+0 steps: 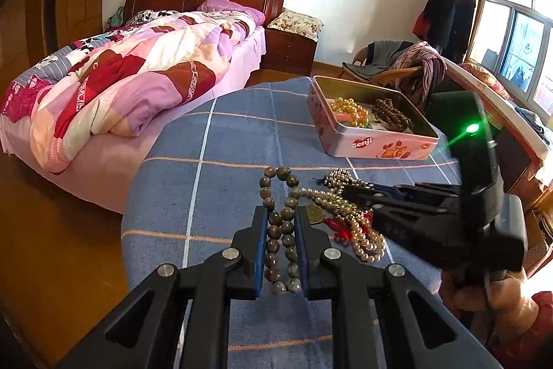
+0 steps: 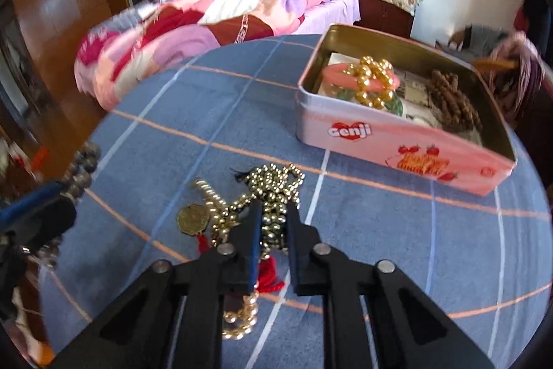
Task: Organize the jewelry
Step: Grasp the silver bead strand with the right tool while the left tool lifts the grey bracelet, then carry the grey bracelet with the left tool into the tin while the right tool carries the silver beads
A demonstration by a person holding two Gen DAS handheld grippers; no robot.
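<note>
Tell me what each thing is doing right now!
Left gripper: closed around the grey bead bracelet.
Right gripper: closed around the small gold bead strand.
Pink tin: open, no lid on it.
Pearl necklace: loose, tangled on the cloth.
Brown beads: lying inside the tin.

Grey bead bracelet [image 1: 280, 230] beside tangled pearl strands [image 1: 349, 217]; pink tin [image 1: 380, 147] open.

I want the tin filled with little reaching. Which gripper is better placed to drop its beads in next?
Probably the right gripper. Its fingers straddle the gold beads, and the tin lies just ahead on its side. The left gripper, around the grey bracelet, sits farther from it.
</note>
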